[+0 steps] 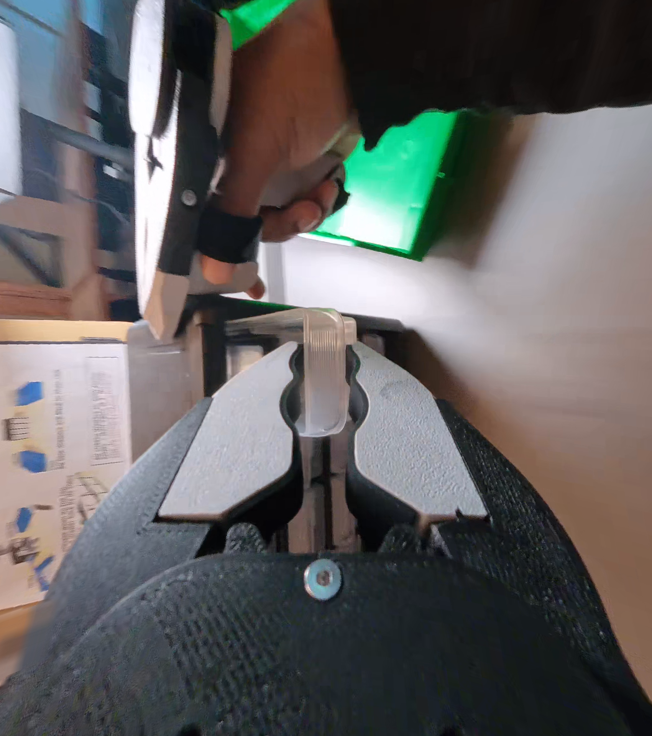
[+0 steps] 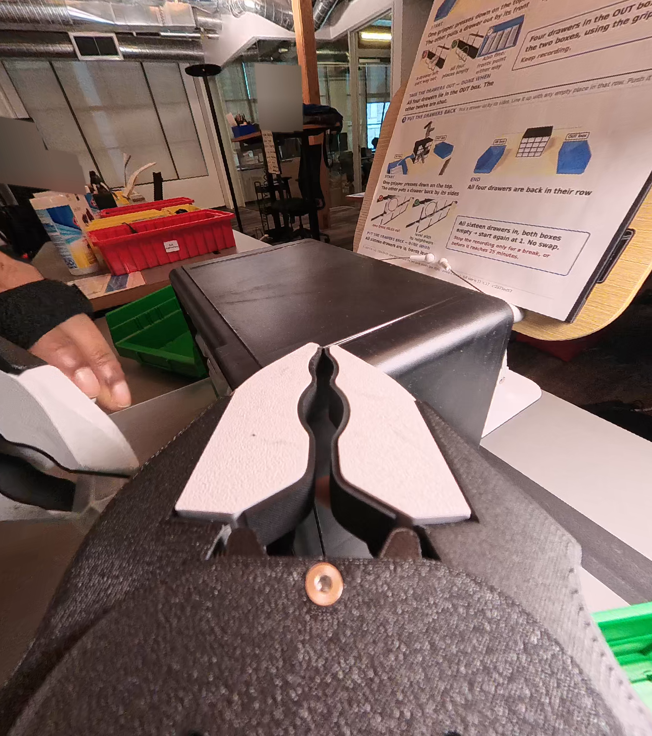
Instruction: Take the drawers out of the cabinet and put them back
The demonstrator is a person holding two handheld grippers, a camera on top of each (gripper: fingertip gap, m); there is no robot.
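The left claw [image 1: 322, 360] grips a clear plastic drawer [image 1: 323, 374] at the front of the black cabinet [image 2: 340, 302]. The right claw [image 2: 323, 352], clenched and empty, rests on the cabinet's top; a green bin [image 2: 157, 332] sits beside the cabinet.

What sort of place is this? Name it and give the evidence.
Probably an open-plan office or lab workspace: exposed ceiling ducts, office chairs by glass partitions, and red parts bins on a worktable beside the black cabinet.

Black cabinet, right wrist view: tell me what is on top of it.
The right gripper, fingers closed, sits at the front edge of the cabinet top; contact can't be confirmed. The rest looks bare; the gripper hides the drawer fronts.
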